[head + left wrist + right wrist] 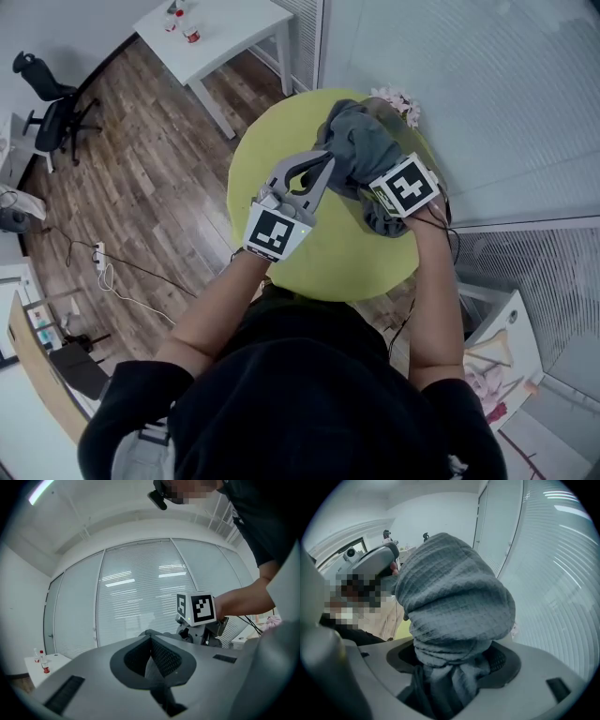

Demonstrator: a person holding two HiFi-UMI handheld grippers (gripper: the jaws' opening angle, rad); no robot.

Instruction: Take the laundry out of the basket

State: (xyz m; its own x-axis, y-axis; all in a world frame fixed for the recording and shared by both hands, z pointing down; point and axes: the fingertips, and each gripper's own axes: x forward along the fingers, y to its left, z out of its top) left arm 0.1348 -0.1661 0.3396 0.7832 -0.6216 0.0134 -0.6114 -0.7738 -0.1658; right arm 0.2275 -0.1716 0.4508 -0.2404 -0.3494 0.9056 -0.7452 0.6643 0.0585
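Our right claw [454, 677] is clamped on a thick bunch of the grey cloth [454, 597], which bulges up over its jaws. Our left claw [151, 660] is closed too, with what looks like 1 thin fold of the same cloth pinched between its pads. The cloth sits between the 2 claws, over the far side of the round green worktop [309, 267]. We cannot make out the basket. To do this lift well, we would hold both grips firm and raise the 2 claws together so no tail drags. We would also watch that the thin left pinch does not slip before the cloth reaches the worktop.
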